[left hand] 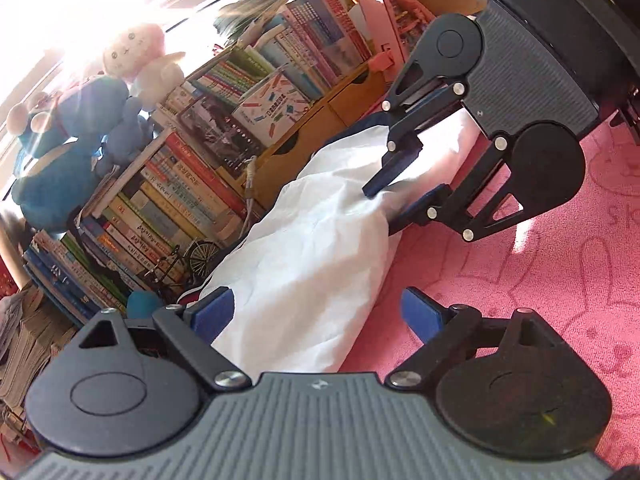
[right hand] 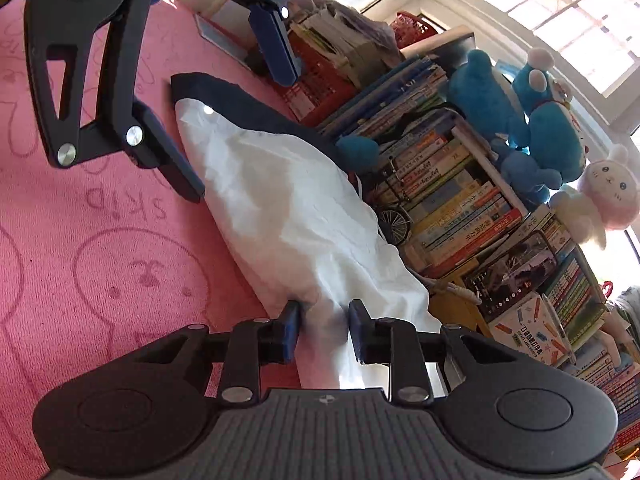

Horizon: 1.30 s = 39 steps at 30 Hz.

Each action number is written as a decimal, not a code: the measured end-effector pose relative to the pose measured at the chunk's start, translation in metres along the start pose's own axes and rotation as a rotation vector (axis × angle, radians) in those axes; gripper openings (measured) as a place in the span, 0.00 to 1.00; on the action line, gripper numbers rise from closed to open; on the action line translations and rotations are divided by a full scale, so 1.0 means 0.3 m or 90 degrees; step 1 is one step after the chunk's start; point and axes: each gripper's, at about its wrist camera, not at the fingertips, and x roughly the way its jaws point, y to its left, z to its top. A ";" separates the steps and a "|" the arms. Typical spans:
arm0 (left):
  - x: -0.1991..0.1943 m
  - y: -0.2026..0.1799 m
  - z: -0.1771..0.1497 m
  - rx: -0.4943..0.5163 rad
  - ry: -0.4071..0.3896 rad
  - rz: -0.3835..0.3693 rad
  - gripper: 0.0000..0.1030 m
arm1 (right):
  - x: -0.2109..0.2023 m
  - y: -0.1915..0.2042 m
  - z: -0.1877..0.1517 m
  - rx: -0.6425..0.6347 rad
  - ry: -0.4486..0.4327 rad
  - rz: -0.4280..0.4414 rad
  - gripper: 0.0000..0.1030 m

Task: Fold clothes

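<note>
Right gripper (right hand: 324, 330): two blue pads pinching bunched end of white garment (right hand: 296, 216), jaws narrow. Left gripper (left hand: 316, 312): jaws spread wide, one pad against cloth, other clear; seemingly released. One garment, dark trim at far edge, on pink mat (right hand: 100, 260). Books (right hand: 452, 184) at 3 o'clock. Four plush toys (right hand: 548, 120), perhaps five.

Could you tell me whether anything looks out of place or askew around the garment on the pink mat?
The white garment lies bunched and creased, one edge pushed against the stacked books, with a dark garment beneath it. Nothing looks spilled or damaged.
</note>
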 end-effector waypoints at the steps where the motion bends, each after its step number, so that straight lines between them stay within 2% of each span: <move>1: 0.027 -0.018 0.008 0.016 -0.002 -0.005 0.82 | -0.003 -0.018 -0.003 0.018 -0.001 0.007 0.27; 2: 0.055 -0.033 0.015 0.029 -0.002 -0.004 0.80 | -0.005 -0.037 -0.007 0.038 -0.002 0.014 0.27; 3: 0.082 -0.042 0.019 0.036 -0.002 0.005 0.70 | -0.007 -0.056 -0.013 0.057 -0.004 0.023 0.27; 4: 0.108 -0.045 0.024 0.036 0.001 0.014 0.51 | -0.012 -0.069 -0.019 0.069 -0.006 0.030 0.27; 7: 0.156 -0.012 0.030 -0.006 0.008 0.013 0.30 | -0.019 -0.091 -0.036 0.074 -0.015 0.040 0.27; 8: 0.161 0.005 0.032 -0.024 0.008 0.004 0.27 | -0.021 -0.086 -0.040 0.057 -0.021 0.036 0.28; 9: 0.161 0.017 0.033 -0.036 0.008 -0.003 0.26 | -0.022 -0.075 -0.042 0.031 -0.026 0.028 0.35; 10: 0.155 0.024 0.034 -0.040 0.005 -0.006 0.24 | -0.023 -0.063 -0.044 0.003 -0.030 0.020 0.51; 12: 0.145 0.029 0.037 -0.038 0.005 -0.006 0.22 | -0.013 -0.015 -0.038 -0.062 -0.050 0.011 0.63; 14: 0.139 0.031 0.039 -0.034 0.007 -0.006 0.20 | 0.012 0.032 -0.027 -0.120 -0.058 0.005 0.60; 16: 0.155 0.031 0.026 -0.029 0.034 -0.002 0.17 | 0.068 0.068 -0.017 -0.162 -0.039 -0.010 0.25; 17: 0.168 0.031 0.016 -0.026 0.053 0.001 0.16 | 0.084 0.069 -0.025 -0.176 -0.029 -0.014 0.19; 20: 0.171 0.057 -0.034 -0.030 0.090 0.014 0.16 | 0.106 0.058 -0.064 -0.216 -0.003 -0.017 0.17; 23: 0.167 0.091 -0.090 -0.037 0.122 0.028 0.16 | 0.092 0.017 -0.161 -0.243 0.045 -0.032 0.17; 27: 0.158 0.135 -0.166 -0.044 0.164 0.049 0.16 | 0.063 -0.091 -0.354 -0.230 0.148 -0.071 0.16; 29: 0.141 0.154 -0.206 -0.039 0.182 0.073 0.16 | 0.036 -0.125 -0.419 -0.208 0.175 -0.077 0.16; 34: 0.090 0.201 -0.270 -0.049 0.217 0.098 0.16 | -0.012 -0.142 -0.469 -0.166 0.185 -0.085 0.16; 39: 0.057 0.206 -0.299 -0.044 0.225 0.112 0.17 | -0.072 -0.158 -0.482 -0.129 0.163 -0.053 0.18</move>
